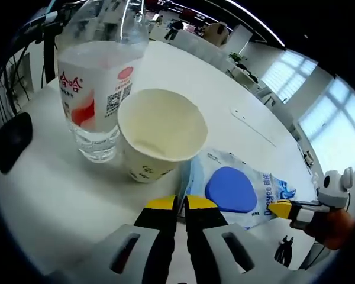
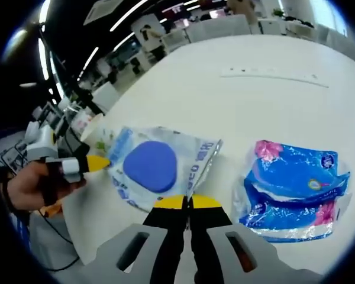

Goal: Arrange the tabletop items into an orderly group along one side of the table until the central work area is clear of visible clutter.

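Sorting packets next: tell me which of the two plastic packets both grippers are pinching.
The clear packet with the blue oval, pinched by both grippers; the blue-and-pink tissue pack lies untouched.

The white counter (image 2: 266,89) carried a wipes packet with a blue lid (image 2: 151,165). A blue tissue pack (image 2: 296,189) lay near it; a paper cup (image 1: 160,133) and bottle (image 1: 94,89) stood just beyond.

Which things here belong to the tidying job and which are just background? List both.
Job: water bottle, paper cup, wet-wipe pack pinched by both grippers, blue tissue pack.
Background: black mouse, power strip, office desks and chairs behind.
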Tool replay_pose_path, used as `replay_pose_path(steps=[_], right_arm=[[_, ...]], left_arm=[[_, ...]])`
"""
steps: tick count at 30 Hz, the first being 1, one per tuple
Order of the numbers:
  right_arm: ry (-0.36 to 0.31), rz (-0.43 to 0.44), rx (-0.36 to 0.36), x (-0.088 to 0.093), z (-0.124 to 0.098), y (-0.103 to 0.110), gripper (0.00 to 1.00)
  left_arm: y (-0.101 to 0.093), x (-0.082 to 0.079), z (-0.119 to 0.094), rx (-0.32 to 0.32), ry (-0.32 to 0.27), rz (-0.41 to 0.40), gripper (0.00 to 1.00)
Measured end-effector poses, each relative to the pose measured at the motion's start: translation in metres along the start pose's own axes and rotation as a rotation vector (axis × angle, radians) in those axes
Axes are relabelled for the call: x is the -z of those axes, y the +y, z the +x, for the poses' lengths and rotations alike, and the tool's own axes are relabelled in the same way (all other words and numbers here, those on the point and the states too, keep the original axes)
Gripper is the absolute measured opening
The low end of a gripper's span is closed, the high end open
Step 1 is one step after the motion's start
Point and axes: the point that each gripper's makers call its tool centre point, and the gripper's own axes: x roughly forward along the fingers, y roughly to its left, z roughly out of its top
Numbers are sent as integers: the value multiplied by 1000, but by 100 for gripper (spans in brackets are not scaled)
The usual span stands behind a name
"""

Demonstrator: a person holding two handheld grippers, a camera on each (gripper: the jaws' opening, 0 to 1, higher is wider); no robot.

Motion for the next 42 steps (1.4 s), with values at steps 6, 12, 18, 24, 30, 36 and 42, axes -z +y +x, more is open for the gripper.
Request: replay_pose_path(steps=[6,12,18,24,30,36,42], right_arm=[[-2,-11,18,-1,-2,-6,6],[-11,-9,35,1,-6,-11,11],[-24,-4,38,4,-16,-8,11],[-30,6,33,9,-19,-6,9],[-39,38,14,8,-16,-3,1],[-43,52,20,1,-11,-3,0],[-44,63,25,5,-13,-5,1]], left_arm=[[1,-3,0,9,-13,-34,3],[2,-6,-3,14,-29,-39,3],[4,-4,-8,30,-35,-59,10],[8,4,-13,27,-27,-57,9],[10,12,-14,22,-8,-68,6],[7,12,-17,27,-10,-73,5],[9,20,-24,26,-6,-63,6]])
